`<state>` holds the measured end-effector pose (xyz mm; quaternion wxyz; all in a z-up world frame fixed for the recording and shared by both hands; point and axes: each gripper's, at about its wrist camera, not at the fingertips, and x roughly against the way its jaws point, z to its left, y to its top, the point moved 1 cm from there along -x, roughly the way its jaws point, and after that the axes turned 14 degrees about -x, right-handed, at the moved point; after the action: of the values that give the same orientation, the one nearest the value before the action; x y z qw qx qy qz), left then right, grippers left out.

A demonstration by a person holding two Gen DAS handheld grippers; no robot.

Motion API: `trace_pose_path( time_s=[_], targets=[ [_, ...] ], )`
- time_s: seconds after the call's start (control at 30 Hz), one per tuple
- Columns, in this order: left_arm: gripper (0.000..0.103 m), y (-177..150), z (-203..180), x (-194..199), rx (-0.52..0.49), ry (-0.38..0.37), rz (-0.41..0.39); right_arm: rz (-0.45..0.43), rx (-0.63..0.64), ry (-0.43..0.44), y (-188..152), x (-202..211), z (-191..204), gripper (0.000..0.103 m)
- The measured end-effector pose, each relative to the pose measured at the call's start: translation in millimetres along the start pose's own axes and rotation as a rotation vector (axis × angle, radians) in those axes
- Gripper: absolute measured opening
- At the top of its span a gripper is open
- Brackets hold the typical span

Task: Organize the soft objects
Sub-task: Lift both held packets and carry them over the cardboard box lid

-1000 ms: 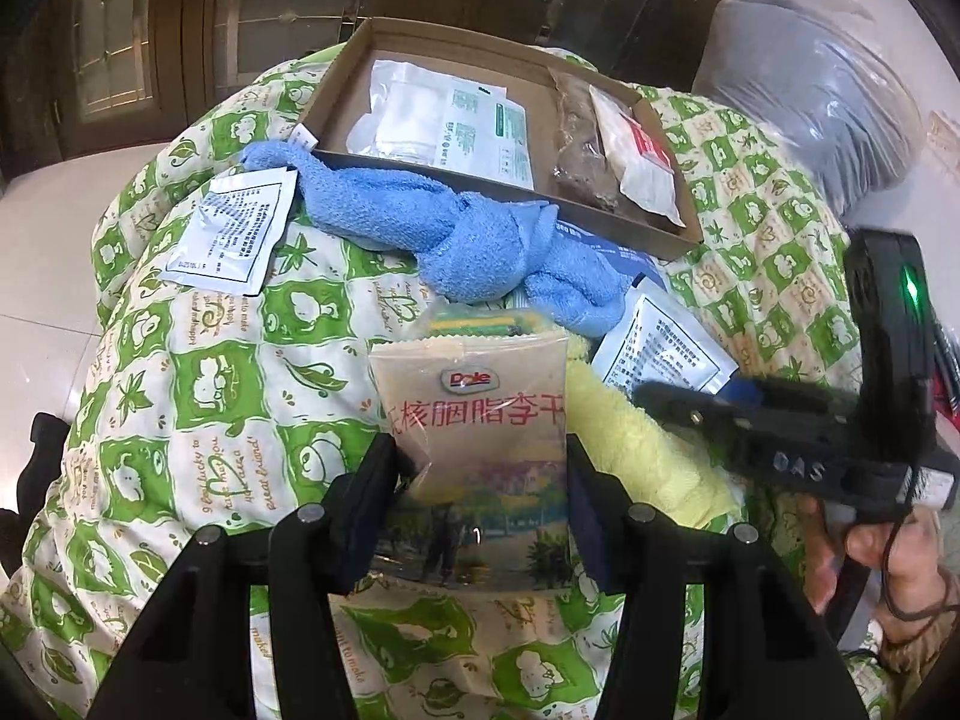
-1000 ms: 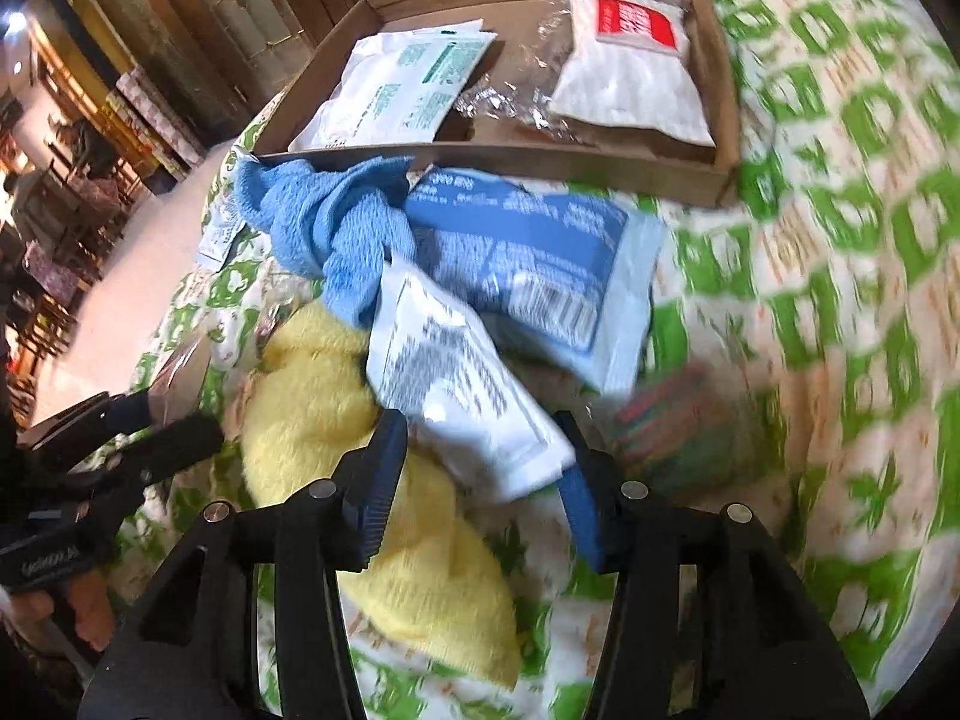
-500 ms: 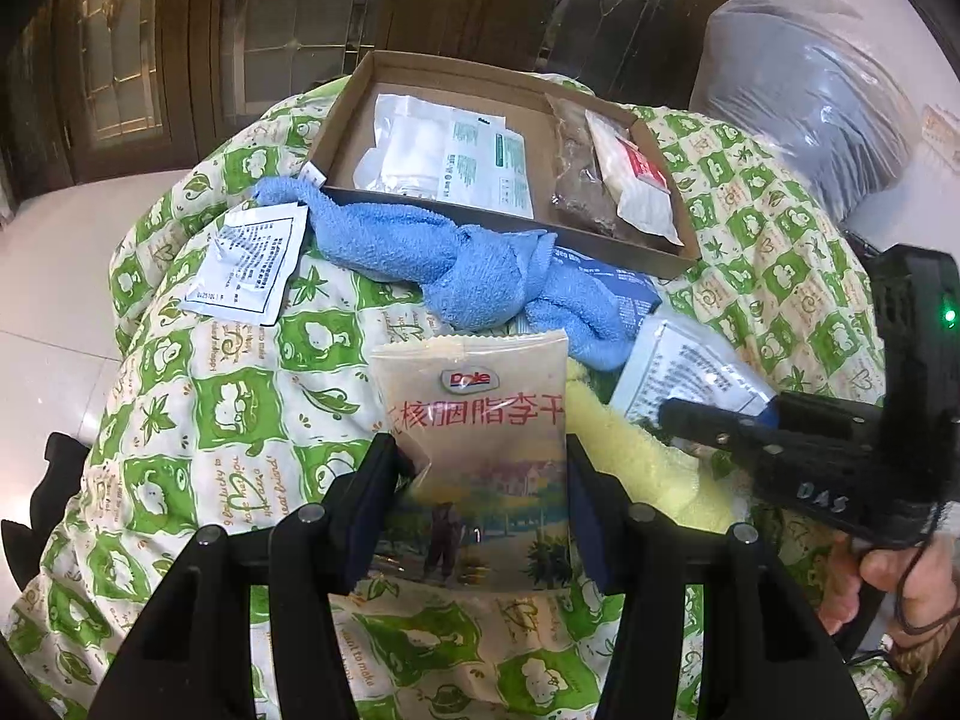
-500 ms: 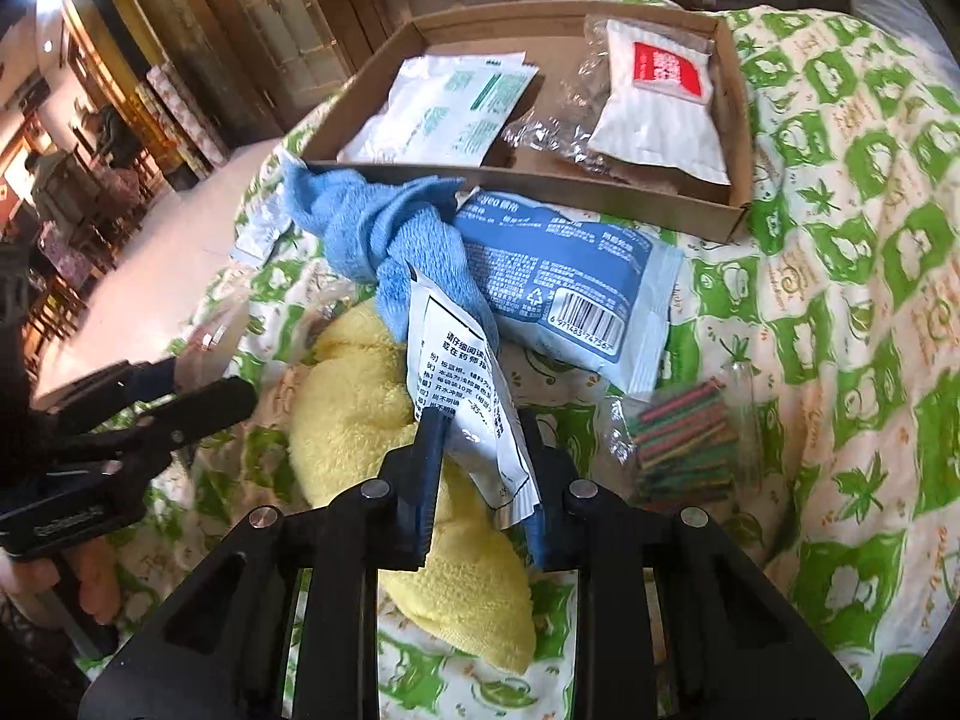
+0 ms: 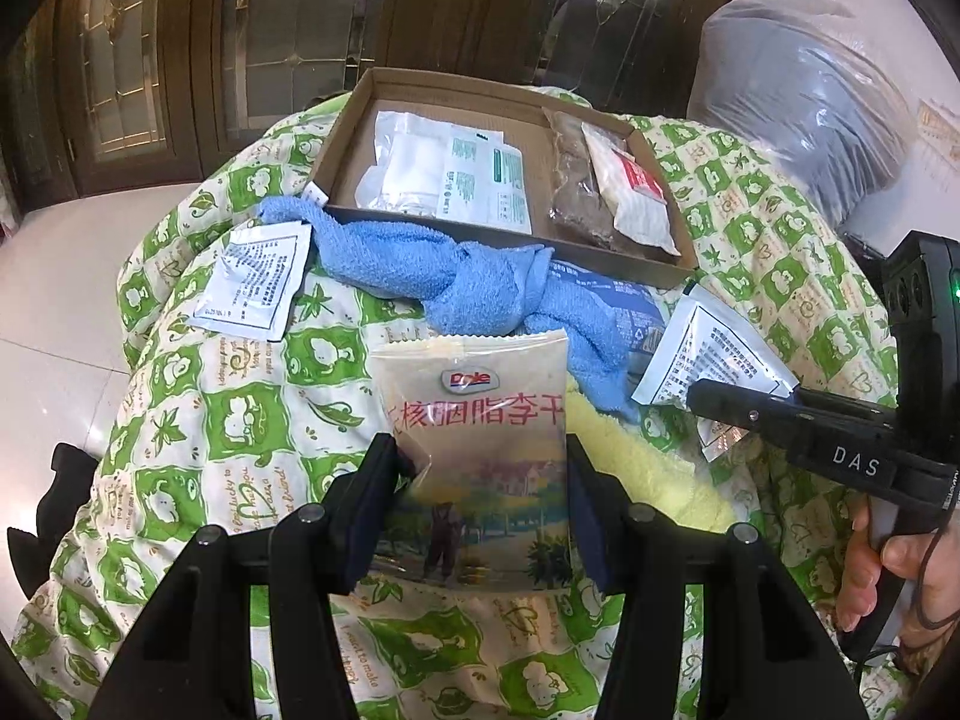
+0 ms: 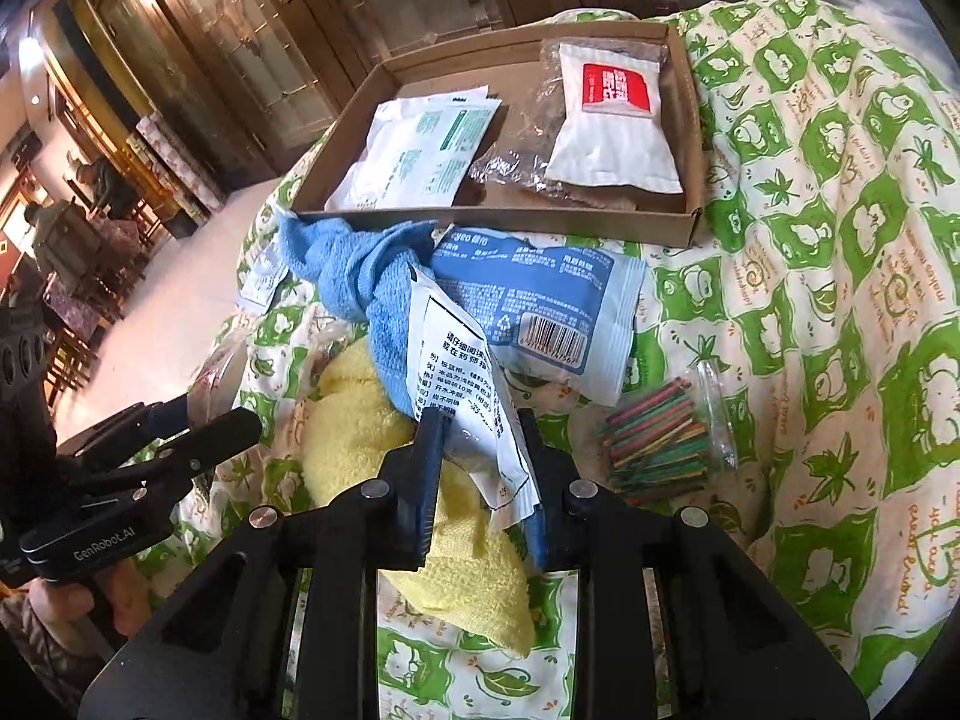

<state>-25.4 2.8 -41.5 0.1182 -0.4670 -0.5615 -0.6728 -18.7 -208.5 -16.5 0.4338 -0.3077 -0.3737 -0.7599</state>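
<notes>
My left gripper (image 5: pixel 477 480) grips the Dole snack pouch (image 5: pixel 474 450) above the green quilt (image 5: pixel 240 420); my right gripper (image 6: pixel 480 450) pinches a white sachet (image 6: pixel 465 390) over the yellow towel (image 6: pixel 372 432).

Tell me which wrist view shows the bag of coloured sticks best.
The right wrist view: the bag of coloured sticks lies unobstructed on the green patterned quilt, right of the right gripper, which is shut on a white printed sachet. The left wrist view does not show the bag.
</notes>
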Motion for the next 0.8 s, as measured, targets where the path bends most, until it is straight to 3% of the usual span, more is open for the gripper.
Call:
trace_pose_path(
  time_s=[0.43, 0.8],
  targets=[
    [0.054, 23.2, 6.8, 4.9, -0.012, 0.023, -0.045, 0.002, -0.018, 0.011, 18.7, 7.0, 1.1, 0.023],
    [0.054, 70.1, 19.9, -9.4, -0.024, 0.080, -0.111, 0.021, 0.021, 0.001, 43.8, -2.3, 17.5, 0.023]
  ],
)
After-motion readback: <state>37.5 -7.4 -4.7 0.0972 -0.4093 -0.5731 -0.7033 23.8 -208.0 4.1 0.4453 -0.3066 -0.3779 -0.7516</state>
